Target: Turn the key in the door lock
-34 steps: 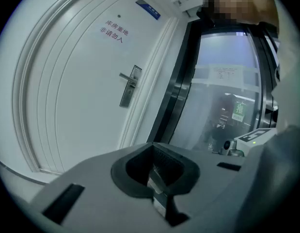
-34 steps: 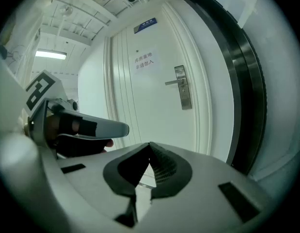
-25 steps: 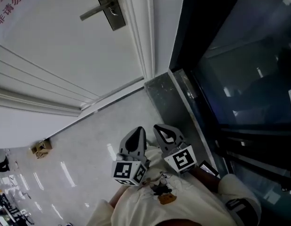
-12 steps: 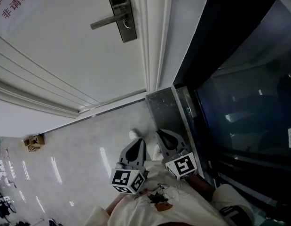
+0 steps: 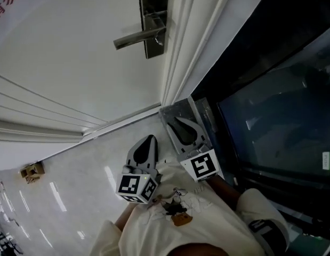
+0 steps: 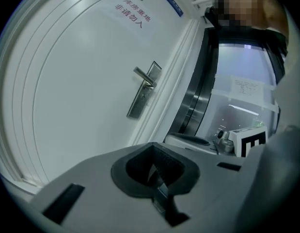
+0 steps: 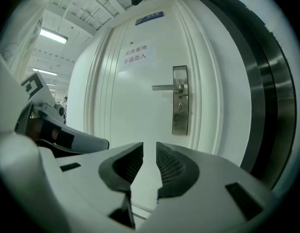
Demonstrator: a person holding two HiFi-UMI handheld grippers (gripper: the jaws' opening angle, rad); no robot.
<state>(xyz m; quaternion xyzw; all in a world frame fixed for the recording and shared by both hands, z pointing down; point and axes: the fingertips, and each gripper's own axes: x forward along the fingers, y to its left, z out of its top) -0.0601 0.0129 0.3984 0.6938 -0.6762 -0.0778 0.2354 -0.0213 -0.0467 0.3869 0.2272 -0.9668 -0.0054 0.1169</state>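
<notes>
Approach stage toward far lock (image 5: 153,49), with empty right gripper (image 7: 150,149) just opening, left gripper (image 6: 153,166) clenched; next, reaching and pinching the key (image 5: 161,40).

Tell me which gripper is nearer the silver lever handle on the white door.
Right, slightly. The right gripper, fingers just opening and empty, sits below the silver lever handle near the white door frame; the left gripper hangs farther back, lower and leftward.
</notes>
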